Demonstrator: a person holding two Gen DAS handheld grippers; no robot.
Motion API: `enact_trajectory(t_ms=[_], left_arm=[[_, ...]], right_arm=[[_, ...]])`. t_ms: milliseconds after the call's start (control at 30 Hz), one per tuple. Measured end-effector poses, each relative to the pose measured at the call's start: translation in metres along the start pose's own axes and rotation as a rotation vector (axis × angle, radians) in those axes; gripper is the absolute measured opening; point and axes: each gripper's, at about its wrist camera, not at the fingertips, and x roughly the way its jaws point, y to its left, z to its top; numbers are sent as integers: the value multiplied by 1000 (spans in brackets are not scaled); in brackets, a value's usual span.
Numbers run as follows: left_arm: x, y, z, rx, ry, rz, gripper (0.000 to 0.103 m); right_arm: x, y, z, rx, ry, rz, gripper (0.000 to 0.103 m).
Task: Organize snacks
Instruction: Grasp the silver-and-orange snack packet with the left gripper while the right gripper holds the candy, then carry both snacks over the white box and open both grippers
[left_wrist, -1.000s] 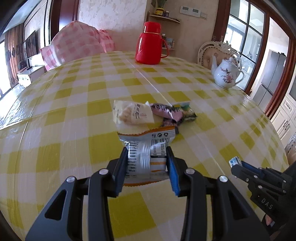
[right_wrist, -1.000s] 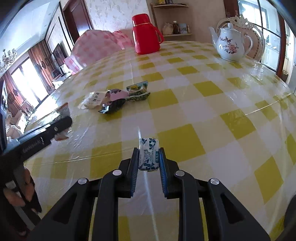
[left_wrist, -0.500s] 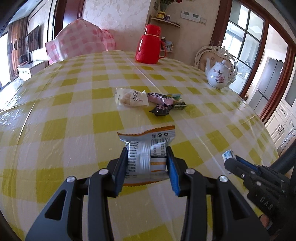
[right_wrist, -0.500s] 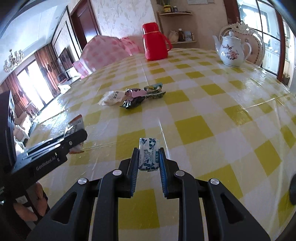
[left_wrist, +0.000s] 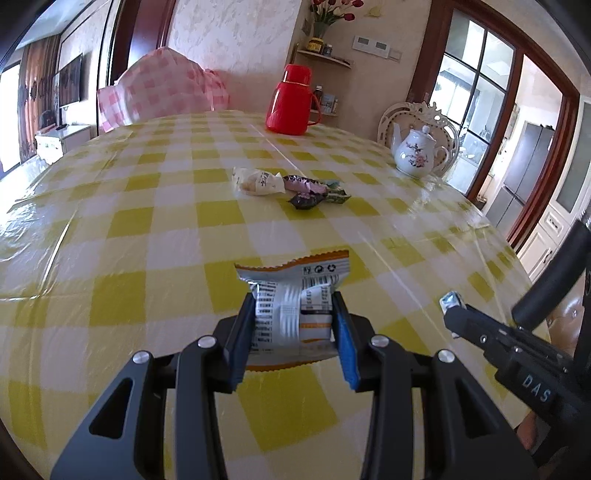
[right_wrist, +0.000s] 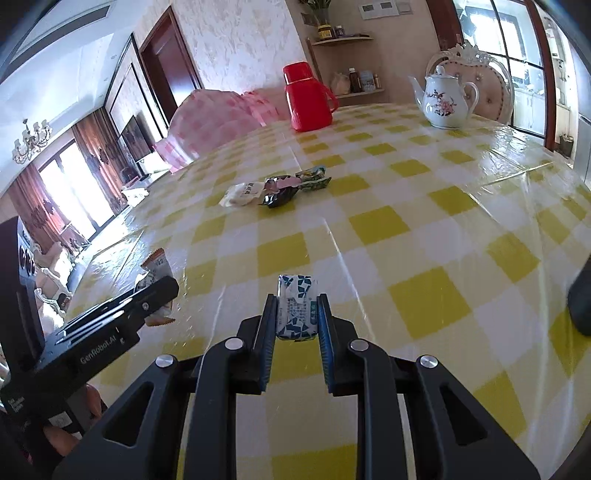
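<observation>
Red thermos (left_wrist: 292, 101), floral teapot (left_wrist: 416, 154) on checked tablecloth (left_wrist: 110, 229)

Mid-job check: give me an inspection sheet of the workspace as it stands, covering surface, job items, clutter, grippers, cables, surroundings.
Surface: table under a glossy yellow-and-white checked cover, no spill seen.
Job's things: orange-edged snack packet held in the left gripper; small blue-and-white snack held in the right gripper; loose pile of wrapped snacks lying mid-table.
Clutter: red thermos and floral teapot standing at the far side, apart from the pile.
Grippers: left gripper jaws shut on the packet; right gripper jaws shut on the small snack; both held above the table.
Cables: nothing seen.
Surroundings: pink checked cover behind the table, white ornate chair, corner shelf with jars, glazed doors.
</observation>
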Motion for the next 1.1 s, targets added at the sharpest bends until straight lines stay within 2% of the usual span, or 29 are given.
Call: enact_trajectory(t_ms=[133,333,700,1100], left_arm=[[-19,1,-16,42,3,51,40],[-52,13,-27,53,-15,91,40],[-104,30,-48,93,-42,128,40],[-152,83,-77,76,-47,228,41]], right_arm=[[-8,12,-15,-32,19,13,21],[-17,37,-31,-85,35,38,21],[-33,101,-54,-220,47,103,21],[-42,168,-82,-350,75,213,21]])
